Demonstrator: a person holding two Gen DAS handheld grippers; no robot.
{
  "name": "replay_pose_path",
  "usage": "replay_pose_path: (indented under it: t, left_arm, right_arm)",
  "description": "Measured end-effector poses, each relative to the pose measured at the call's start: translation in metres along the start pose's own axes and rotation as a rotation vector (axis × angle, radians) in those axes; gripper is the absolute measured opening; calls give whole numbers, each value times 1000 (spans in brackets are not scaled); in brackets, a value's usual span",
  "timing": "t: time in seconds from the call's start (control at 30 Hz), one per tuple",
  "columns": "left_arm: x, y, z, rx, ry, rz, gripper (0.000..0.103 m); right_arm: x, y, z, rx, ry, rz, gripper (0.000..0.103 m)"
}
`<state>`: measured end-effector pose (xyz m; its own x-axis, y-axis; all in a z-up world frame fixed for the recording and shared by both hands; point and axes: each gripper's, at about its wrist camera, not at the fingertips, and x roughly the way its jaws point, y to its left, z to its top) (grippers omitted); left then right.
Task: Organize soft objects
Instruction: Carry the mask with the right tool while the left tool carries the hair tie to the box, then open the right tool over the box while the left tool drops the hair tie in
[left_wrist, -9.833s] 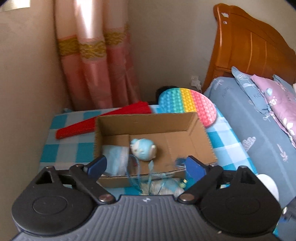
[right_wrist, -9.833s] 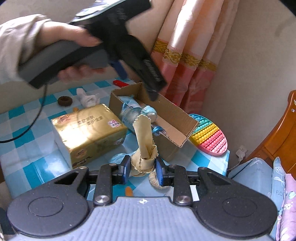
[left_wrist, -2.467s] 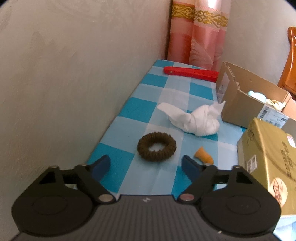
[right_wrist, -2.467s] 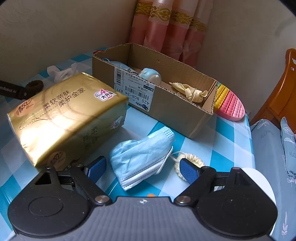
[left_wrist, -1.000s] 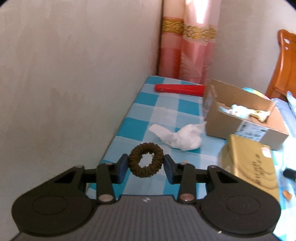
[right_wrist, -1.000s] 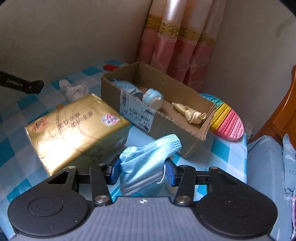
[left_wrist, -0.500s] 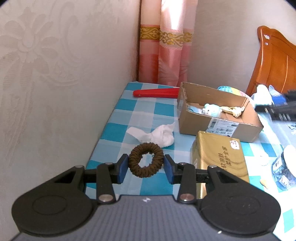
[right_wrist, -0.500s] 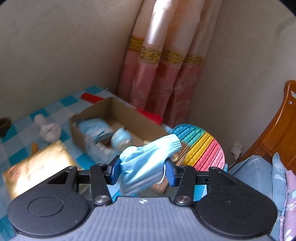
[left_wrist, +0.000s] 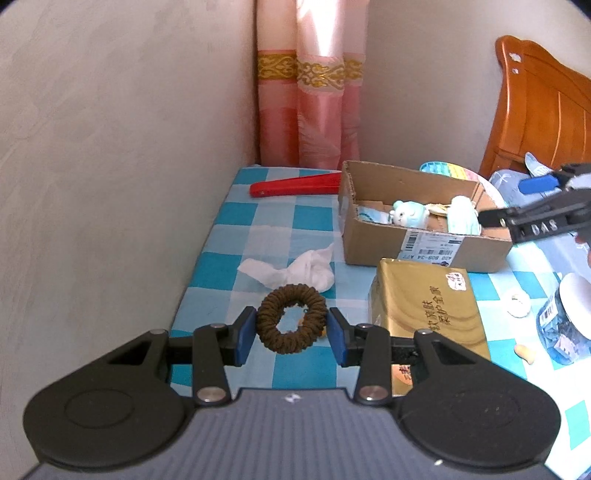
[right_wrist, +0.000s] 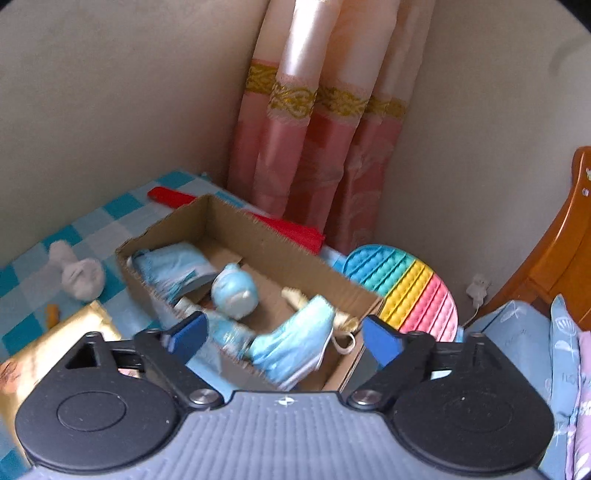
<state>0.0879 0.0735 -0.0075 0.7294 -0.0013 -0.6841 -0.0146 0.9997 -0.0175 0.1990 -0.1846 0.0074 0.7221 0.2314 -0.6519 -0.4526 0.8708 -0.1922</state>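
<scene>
Here's the counter (left_wrist: 236, 229), dressed in a blue-and-white checked cloth and pushed into a corner where two plain beige walls meet, with a pink curtain (left_wrist: 310, 110) banded in gold hanging at top centre of the left wrist view. The left gripper (left_wrist: 291, 330) sits low in the middle of that frame, its jaws partly closed and pressing on a brown hair scrunchie (left_wrist: 291, 319) from both sides, held clear above the cloth. Just beyond it lies a crumpled white tissue (left_wrist: 295, 271), and at right a gold tissue pack (left_wrist: 424, 306). Mid-right, the cardboard box (left_wrist: 373, 251) stands open with a small blue plush toy (left_wrist: 408, 214) inside; a red folded fan (left_wrist: 295, 186) lies behind it by the curtain. Over in the right wrist view, the right gripper (right_wrist: 284, 338) hovers over the box's near end, jaws swinging open wide, and the blue face mask (right_wrist: 295, 343) lies below and between them inside the box, no pad touching it. A rainbow pop-it mat (right_wrist: 406, 288) leans to the right of the box, and an orange wooden headboard (left_wrist: 546, 107) with blue bedding fills the right edge.
</scene>
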Motion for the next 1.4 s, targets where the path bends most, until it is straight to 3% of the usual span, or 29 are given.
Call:
replay_pose_path:
  t: [0.5, 0.8, 1.17, 1.3, 1.4]
  left_arm:
    - [12, -25, 29, 77, 37, -84, 40]
    - [36, -60, 94, 166, 41, -173, 41]
    - [109, -119, 158, 271, 78, -127, 43]
    - [125, -128, 160, 293, 62, -84, 83]
    - [123, -126, 159, 296, 41, -75, 85]
  right_arm:
    - [-53, 34, -51, 147, 43, 51, 103]
    - [-67, 48, -76, 192, 29, -7, 103]
    - [-86, 35, -82, 245, -42, -7, 103]
    - [-91, 33, -84, 246, -48, -15, 103]
    - [-93, 33, -86, 239, -52, -21, 103]
